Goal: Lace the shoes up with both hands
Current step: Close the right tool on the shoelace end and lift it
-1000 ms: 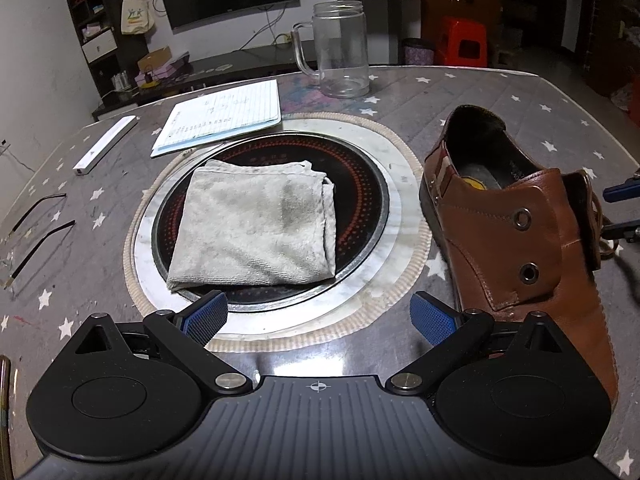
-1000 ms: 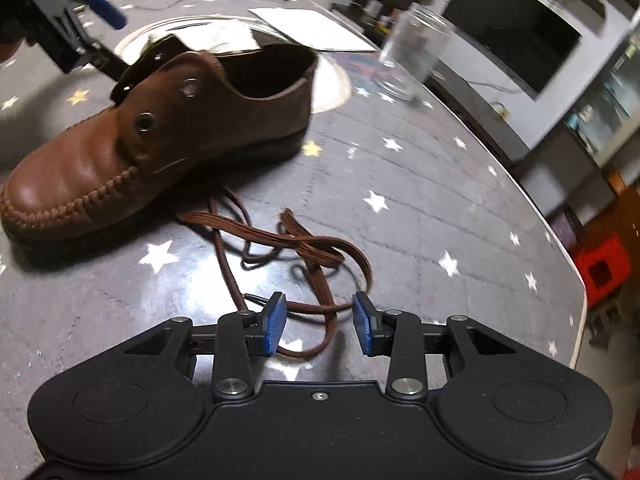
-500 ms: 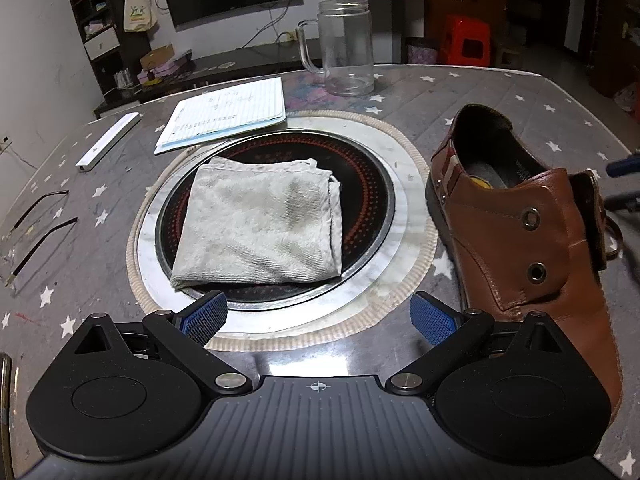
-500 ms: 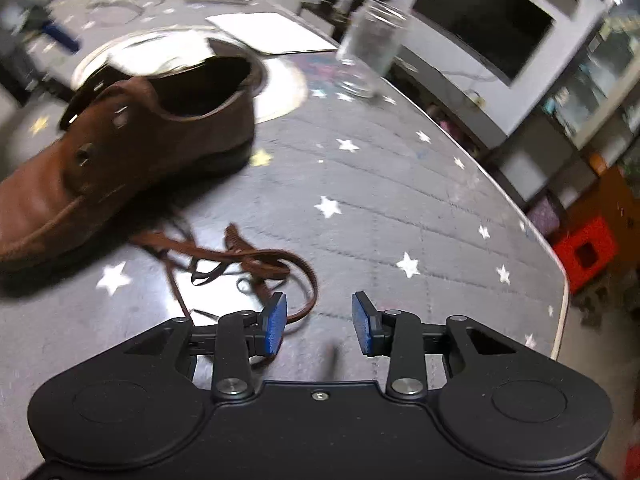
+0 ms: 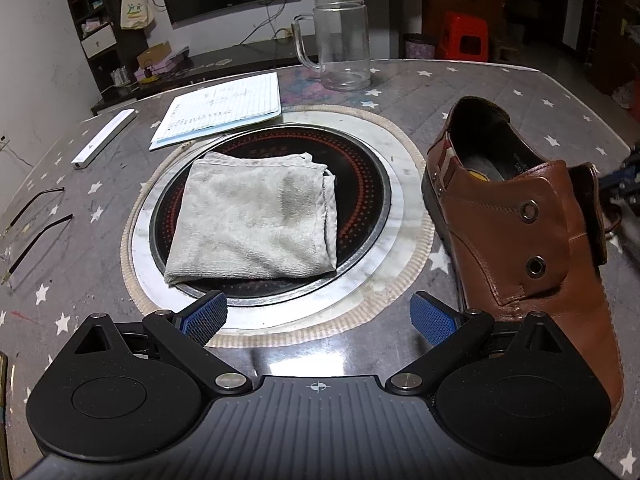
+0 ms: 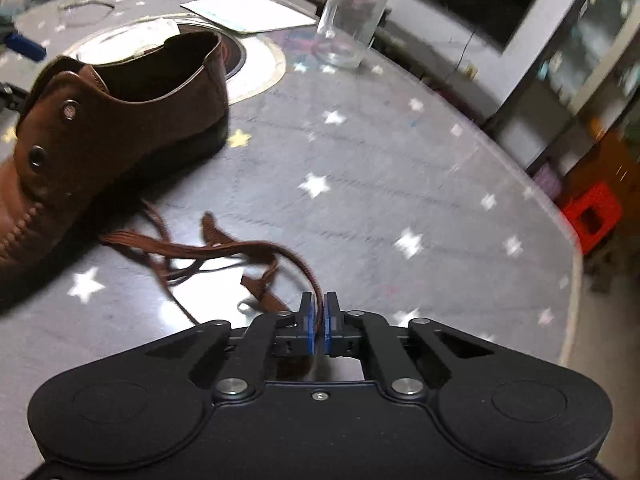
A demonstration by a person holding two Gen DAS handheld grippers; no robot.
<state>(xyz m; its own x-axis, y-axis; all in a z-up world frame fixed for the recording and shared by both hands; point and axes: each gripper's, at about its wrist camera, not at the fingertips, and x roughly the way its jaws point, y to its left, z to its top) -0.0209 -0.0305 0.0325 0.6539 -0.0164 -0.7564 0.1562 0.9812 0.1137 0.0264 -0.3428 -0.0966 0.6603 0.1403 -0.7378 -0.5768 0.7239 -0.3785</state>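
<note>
Table: grey star-printed top (image 5: 420,92), with a round black burner (image 5: 360,184) set in a pale ring at its middle.
Cloth: grey towel (image 5: 252,216), folded, lying on the burner.
Far side: clear glass mug (image 5: 340,40) standing upright, a lined notebook (image 5: 220,110) near it, a white stick-shaped item (image 5: 104,138) off to the left.
Shoe: brown leather shoe (image 6: 100,120) sitting on the table just right of the burner ring, both eyelets on the near flap empty, tongue standing up.
Lace: brown shoelace (image 6: 224,248) in a loose tangle on the table beside the shoe, not threaded through any eyelet that shows.
Right gripper: right gripper (image 6: 319,316) has its blue pads pinched together on a strand of the lace, which runs out from between them to the tangle.
Left gripper: left gripper (image 5: 318,316) has its pads spread wide and nothing between them; it hangs over the near edge of the burner ring, the shoe just to its right.
Picture quality: the right wrist view is motion-blurred, so the lace tips cannot be made out.
</note>
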